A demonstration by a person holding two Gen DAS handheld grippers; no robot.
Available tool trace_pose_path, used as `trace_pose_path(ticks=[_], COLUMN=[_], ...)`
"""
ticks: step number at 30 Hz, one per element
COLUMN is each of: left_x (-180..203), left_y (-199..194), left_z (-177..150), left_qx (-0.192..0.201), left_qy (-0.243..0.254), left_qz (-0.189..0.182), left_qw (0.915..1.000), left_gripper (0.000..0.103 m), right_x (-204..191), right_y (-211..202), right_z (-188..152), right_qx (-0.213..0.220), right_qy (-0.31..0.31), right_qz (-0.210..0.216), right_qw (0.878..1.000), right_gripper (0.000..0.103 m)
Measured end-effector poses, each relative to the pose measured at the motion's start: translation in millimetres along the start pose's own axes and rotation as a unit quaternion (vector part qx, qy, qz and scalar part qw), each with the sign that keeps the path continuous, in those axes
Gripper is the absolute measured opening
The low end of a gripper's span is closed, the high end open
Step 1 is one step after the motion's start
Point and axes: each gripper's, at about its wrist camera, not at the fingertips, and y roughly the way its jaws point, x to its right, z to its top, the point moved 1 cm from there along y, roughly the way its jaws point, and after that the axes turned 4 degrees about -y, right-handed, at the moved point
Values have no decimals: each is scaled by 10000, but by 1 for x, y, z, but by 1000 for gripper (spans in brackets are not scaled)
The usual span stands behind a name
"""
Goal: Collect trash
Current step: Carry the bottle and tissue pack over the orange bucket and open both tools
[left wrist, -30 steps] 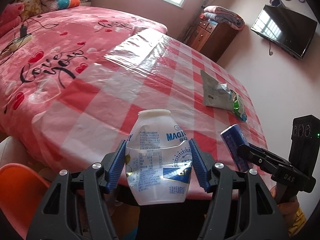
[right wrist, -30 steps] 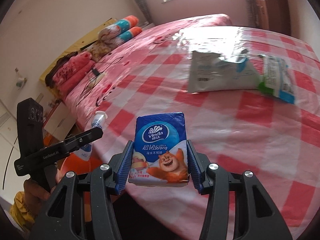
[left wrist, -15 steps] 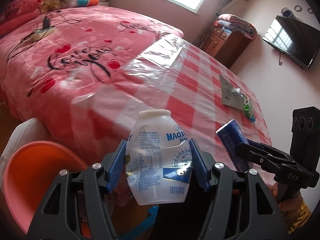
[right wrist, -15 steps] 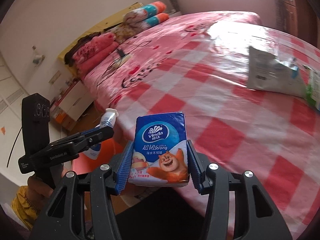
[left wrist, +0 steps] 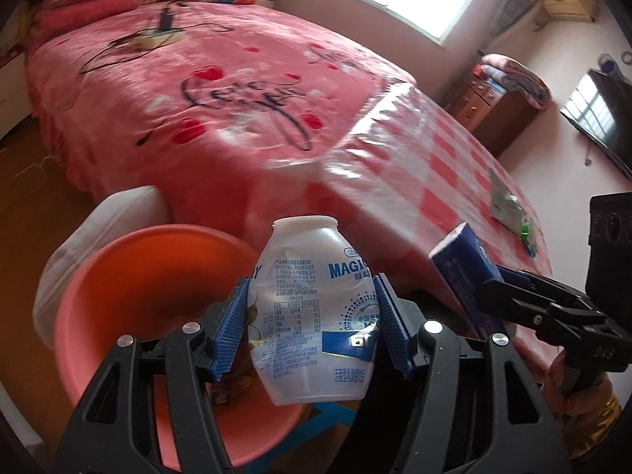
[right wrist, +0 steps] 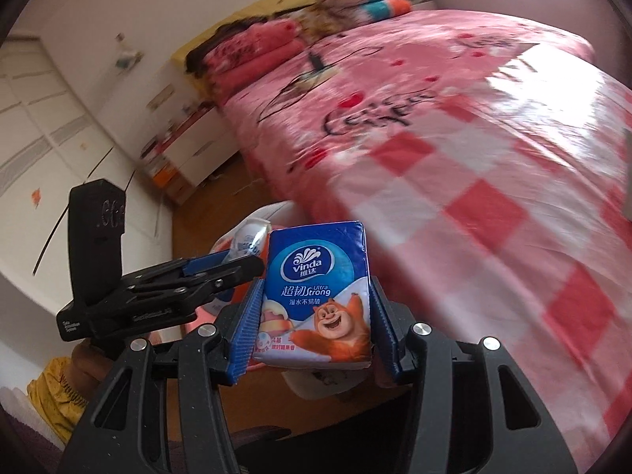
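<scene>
My left gripper [left wrist: 312,328] is shut on a crumpled clear plastic bottle [left wrist: 312,316] with blue print, held upright above an orange basin [left wrist: 166,296] beside the bed. My right gripper [right wrist: 316,328] is shut on a blue tissue pack [right wrist: 316,296] with a cartoon bear. In the left wrist view the tissue pack [left wrist: 466,272] and the right gripper [left wrist: 489,296] stand to the right of the bottle. In the right wrist view the left gripper [right wrist: 237,264] with the bottle [right wrist: 249,241] is at the left. An empty wrapper [left wrist: 509,209] lies on the checked cloth further right.
A bed with a pink heart blanket [left wrist: 221,94] and a red-and-white checked plastic cloth [left wrist: 426,166] fills the view. A white cushion-like thing [left wrist: 106,225] lies behind the basin. A wooden dresser [left wrist: 497,106] and a wall television [left wrist: 604,118] stand at the far right. White cabinets [right wrist: 55,126] line the left wall.
Both grippers have swung left, away from the checked cloth towards the bed's side. The orange basin has come into full view under the bottle. Both grips are unchanged.
</scene>
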Motion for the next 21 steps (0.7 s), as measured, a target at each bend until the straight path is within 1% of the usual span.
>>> trace_pose_path(ticks=[7,10,11,12,14,15,17,21], left_x=[-47,-68,-77,-84,-96,-101,-103,-101], left_y=[-5,-2,0,1,2,2,2,4], left_z=[-11,-14,-15,-15,-18,-18,-18,-16], left_qx=[-61,-92,-129,-169,-209,-229,-214,-215], left_qy=[-454,-677,-797,-922,-1103,-1188,-1200,-1151], left_qz=[420,666,819,903,979,1017,1080,1066], left_qw=[9981,9954,9934,9915,9888,9874,9867,9874], left_gripper=[63,63,66,68,68,72,78,79], right_x=[-44,-56,-57,-57,-57,-52,-43,-12], right_y=[36,55,59,63,67,66,62,46], right_z=[5,6,5,5,4,3,3,4], right_qx=[-345,-552,-597,-648,-653,-633,-552,-264], right_qy=[-543,-622,-596,-540,-421,-333,-160,338], right_qz=[278,466,528,576,624,658,615,573], right_qw=[9975,9954,9950,9948,9950,9953,9965,9974], right_gripper=[53,55,63,67,78,80,85,88])
